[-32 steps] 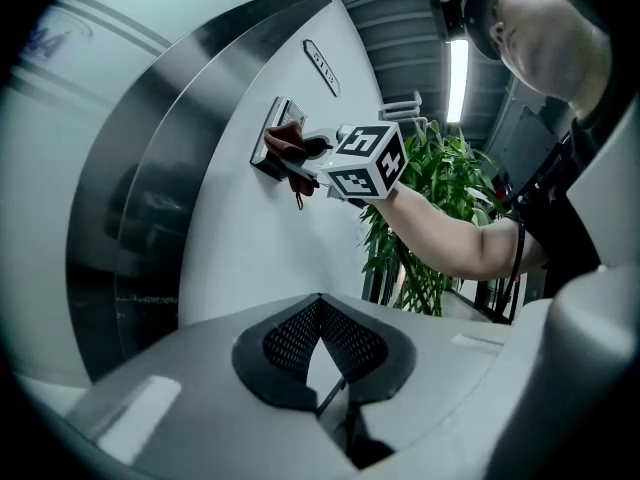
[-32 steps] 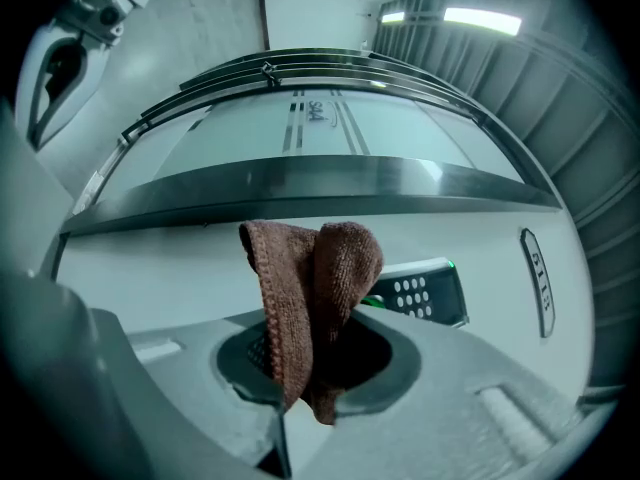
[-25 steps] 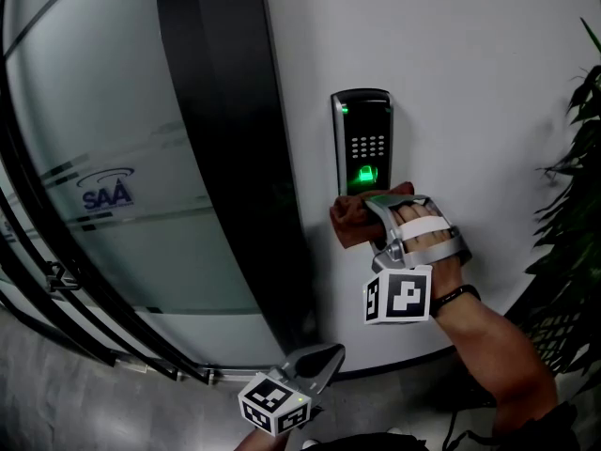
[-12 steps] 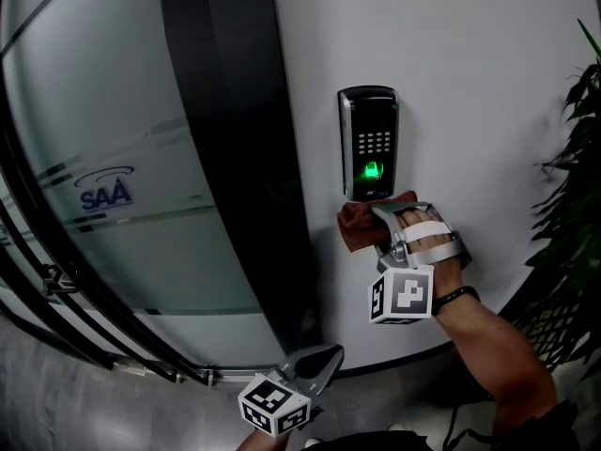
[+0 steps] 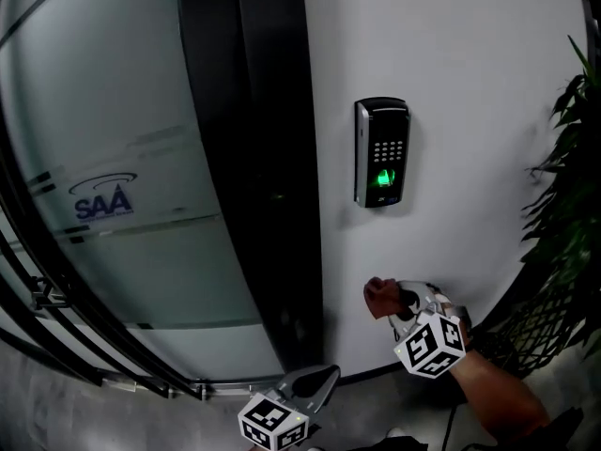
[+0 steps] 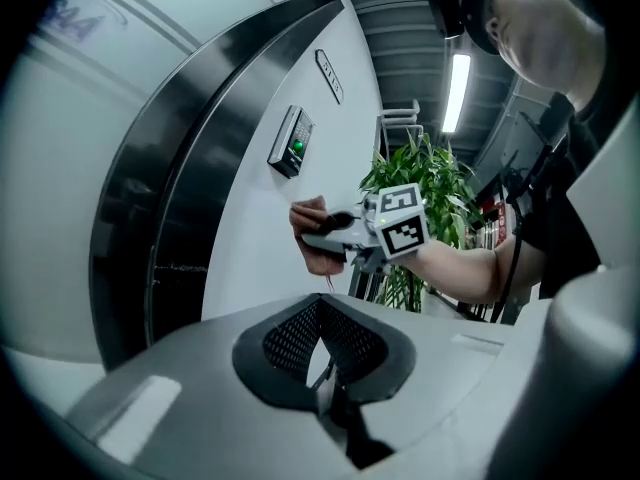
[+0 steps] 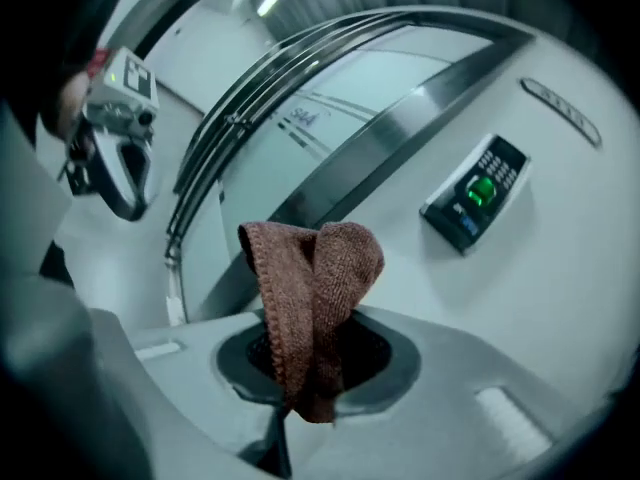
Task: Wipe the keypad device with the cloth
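White curved wall (image 5: 470, 54), right of a frosted glass panel (image 5: 122, 158). The black-and-silver keypad device (image 5: 382, 153) is mounted on the wall, upright, long axis vertical. Its face points out toward the person, keys above a green-lit sensor. Left gripper (image 5: 315, 383) sits low, jaws together on nothing, likely held clear as the spare. Right gripper (image 5: 399, 306) is below the device, well apart, clamped on a folded brown terry cloth (image 7: 315, 288). The wad stands proud of the jaws, presumably so fabric alone meets the face.
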The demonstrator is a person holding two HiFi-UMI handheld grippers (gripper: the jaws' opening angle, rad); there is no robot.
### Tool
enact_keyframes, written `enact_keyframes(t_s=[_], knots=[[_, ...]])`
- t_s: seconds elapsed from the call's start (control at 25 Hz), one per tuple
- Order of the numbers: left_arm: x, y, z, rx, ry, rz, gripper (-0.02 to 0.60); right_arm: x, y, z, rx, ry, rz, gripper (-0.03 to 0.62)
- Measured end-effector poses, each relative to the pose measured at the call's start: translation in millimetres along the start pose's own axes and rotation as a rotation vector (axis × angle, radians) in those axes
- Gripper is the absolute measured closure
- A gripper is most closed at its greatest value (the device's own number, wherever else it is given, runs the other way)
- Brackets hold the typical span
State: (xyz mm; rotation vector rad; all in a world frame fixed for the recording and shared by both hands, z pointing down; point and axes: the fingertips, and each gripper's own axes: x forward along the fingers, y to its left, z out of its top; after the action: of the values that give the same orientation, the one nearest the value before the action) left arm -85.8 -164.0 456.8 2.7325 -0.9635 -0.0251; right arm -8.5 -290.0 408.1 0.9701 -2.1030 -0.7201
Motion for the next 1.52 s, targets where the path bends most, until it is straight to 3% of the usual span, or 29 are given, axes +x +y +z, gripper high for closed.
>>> enact_keyframes(t_s=[0.12, 0.24, 0.44, 0.56, 0.8, 1.2, 1.32, 1.52], knots=[[-6.5, 1.6, -3.9, 0.007, 0.007, -0.009, 0.565, -23.8, 51.3, -20.3, 0.295, -0.059, 0.147, 0.539], [-8.3, -0.2, -7.9, 0.008, 0.013, 0.0, 0.565, -47.3, 87.0, -43.6, 0.545, -0.089, 0.222, 0.539], [-4.5, -25.3, -13.3, 0.003, 0.014, 0.028, 0.565, -90.4, 120.3, -68.3, 0.754, -0.136, 0.277, 0.539], [2.4, -45.5, -15.5, 0.004, 0.009, 0.06, 0.565, -114.6, 123.0, -77.3, 0.78, -0.173, 0.289, 0.539], [29.3, -106.7, -36.2, -0.037, 0.005, 0.117, 0.565, -168.7, 116.9, -101.8, 0.723, -0.234, 0.328, 0.54], [41.9, -187.2, -61.4, -0.09, -0.017, 0.272, 0.565, -233.7, 130.8, -140.8, 0.702, -0.29, 0.445, 0.54], [41.9, -202.1, -71.0, -0.086, -0.009, 0.283, 0.565, -242.3, 131.1, -140.7, 0.695, -0.308, 0.472, 0.54], [36.3, -209.8, -67.6, -0.074, -0.003, 0.272, 0.565, -251.6, 128.7, -134.1, 0.687, -0.325, 0.445, 0.54]])
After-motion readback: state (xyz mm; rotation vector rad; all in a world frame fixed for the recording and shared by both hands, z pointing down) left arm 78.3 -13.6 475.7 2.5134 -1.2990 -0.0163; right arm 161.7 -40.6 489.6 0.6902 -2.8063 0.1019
